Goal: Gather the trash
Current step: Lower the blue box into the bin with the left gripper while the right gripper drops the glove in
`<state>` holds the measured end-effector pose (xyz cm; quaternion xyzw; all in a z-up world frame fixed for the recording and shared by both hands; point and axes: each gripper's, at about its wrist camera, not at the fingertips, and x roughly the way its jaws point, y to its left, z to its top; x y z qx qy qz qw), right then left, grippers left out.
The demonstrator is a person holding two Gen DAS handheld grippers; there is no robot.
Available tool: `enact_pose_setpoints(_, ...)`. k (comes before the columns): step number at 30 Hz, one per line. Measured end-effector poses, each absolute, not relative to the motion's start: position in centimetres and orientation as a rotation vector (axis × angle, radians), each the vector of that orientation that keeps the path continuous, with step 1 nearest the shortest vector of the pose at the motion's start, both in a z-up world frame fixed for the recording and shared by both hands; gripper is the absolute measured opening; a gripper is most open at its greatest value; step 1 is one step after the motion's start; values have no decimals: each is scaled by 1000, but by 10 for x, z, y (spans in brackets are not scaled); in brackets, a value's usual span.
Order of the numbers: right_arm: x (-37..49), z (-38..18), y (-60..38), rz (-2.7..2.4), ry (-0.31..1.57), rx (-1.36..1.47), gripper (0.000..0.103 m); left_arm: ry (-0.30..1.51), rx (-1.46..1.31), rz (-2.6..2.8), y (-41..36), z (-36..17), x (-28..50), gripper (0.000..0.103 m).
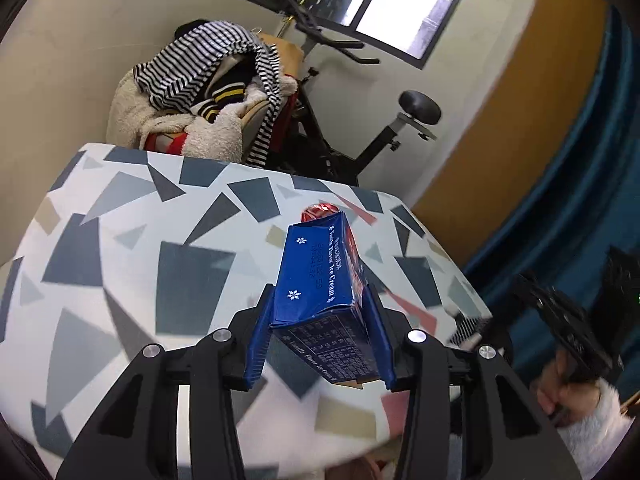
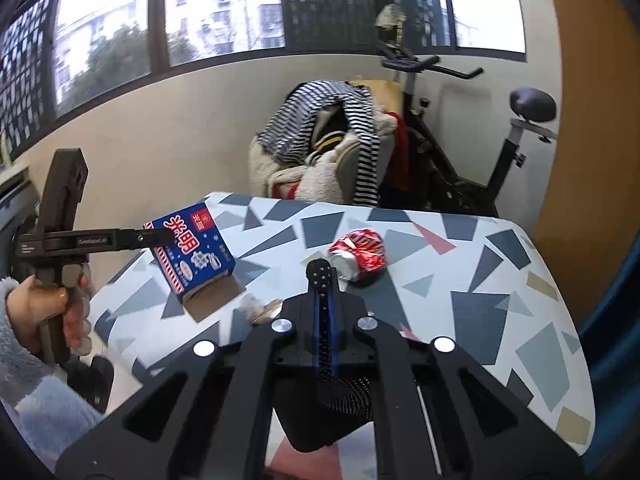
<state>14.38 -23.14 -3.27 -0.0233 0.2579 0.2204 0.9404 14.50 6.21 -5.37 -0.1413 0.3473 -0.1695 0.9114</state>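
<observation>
Your left gripper (image 1: 320,312) is clamped on the blue carton (image 1: 320,276), its two fingers (image 1: 260,336) pressed to either side of the box; the carton is lifted clear of the table (image 1: 120,260), tilted, its open flap end towards the camera; in the right wrist view the same carton (image 2: 192,250) hangs over the table's left edge (image 2: 120,280), held by the left gripper (image 2: 156,236), with your left hand (image 2: 52,308) squeezing the handle. Your right gripper (image 2: 322,276) has its fingers (image 2: 320,272) pressed together with nothing between them; it hovers above the table, pointing at the crushed red can (image 2: 360,254), close to it but apart. The can lies on its side near the middle of the table; from the left wrist only a sliver of it (image 1: 320,212) shows behind the carton. Beyond the table stand a chair piled with clothes (image 2: 328,144) and an exercise bike (image 2: 460,140).
</observation>
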Motion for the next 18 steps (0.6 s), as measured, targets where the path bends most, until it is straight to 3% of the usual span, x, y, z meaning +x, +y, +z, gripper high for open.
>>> enact_pose_setpoints(18, 51, -58, -179, 663, 653, -87, 8, 731, -326, -281, 67, -79, 20, 43)
